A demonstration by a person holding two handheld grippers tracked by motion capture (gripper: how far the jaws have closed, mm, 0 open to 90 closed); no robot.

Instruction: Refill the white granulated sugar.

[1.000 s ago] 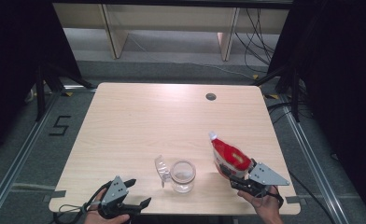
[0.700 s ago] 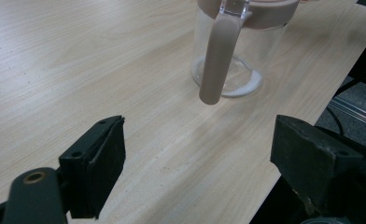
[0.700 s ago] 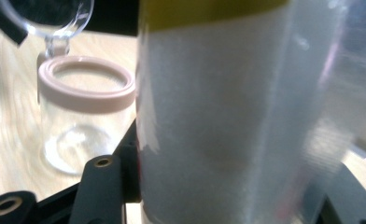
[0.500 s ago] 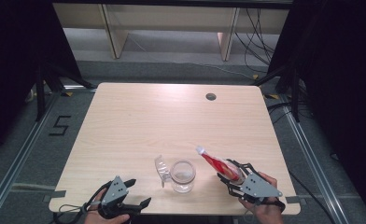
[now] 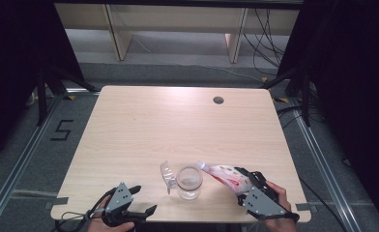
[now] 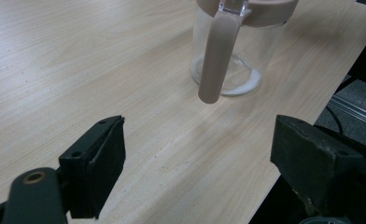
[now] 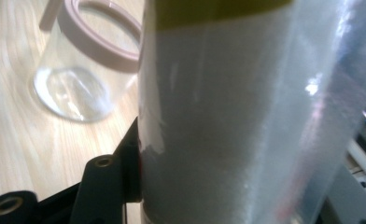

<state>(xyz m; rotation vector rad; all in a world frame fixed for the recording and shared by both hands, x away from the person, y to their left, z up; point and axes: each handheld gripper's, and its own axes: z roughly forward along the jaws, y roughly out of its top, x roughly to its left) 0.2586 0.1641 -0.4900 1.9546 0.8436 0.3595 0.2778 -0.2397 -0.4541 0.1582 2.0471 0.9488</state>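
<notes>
High view, bag [image 5: 225, 174] tilted at jar [image 5: 189, 182], open lid [image 5: 166, 174] opposite.

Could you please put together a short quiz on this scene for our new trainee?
1. True or false: the left hand-held gripper holds the jar.
2. What does the right hand-held gripper grip?
A. a spoon
B. a red and white bag
C. a lid
3. Fill in: the bag is tilted with its open end toward the ____.

Key
1. False; its jaws stand open, apart from the jar.
2. B
3. jar
</notes>
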